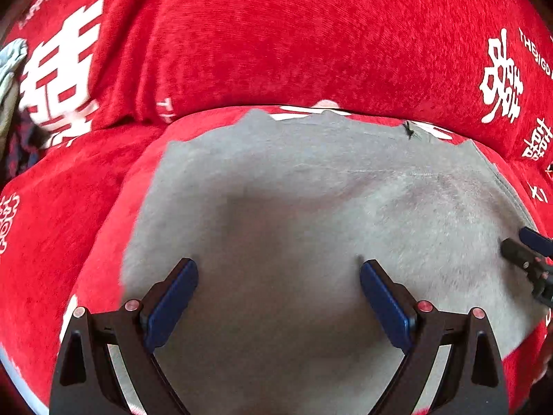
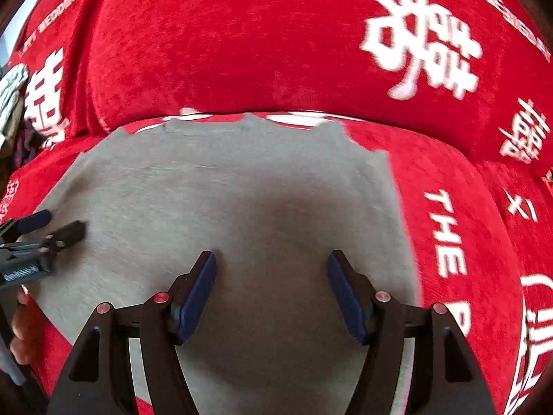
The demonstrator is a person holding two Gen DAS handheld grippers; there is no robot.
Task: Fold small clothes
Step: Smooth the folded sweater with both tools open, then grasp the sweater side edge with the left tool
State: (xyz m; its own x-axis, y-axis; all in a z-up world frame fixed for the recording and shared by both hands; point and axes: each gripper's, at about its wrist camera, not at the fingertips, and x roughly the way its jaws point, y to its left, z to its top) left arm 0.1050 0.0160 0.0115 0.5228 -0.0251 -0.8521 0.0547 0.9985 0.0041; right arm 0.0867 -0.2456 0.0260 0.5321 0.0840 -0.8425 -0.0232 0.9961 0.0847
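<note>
A grey garment [image 1: 311, 214] lies spread flat on the red seat cushion, its far edge near the backrest. In the left wrist view my left gripper [image 1: 278, 276] hangs over the garment's near left part, jaws wide apart with nothing between the blue pads. My right gripper [image 2: 272, 271] hovers over the near right part of the same grey garment [image 2: 224, 200], also open and empty. Each gripper shows at the other view's side edge: the right gripper [image 1: 528, 249] and the left gripper [image 2: 52, 224].
A red sofa cover [image 1: 276, 34] with white characters and lettering covers seat and backrest [image 2: 242, 34]. A pale bundle of other clothes [image 1: 10, 69] lies at the far left. A hand [image 2: 24, 332] holds the left gripper's handle.
</note>
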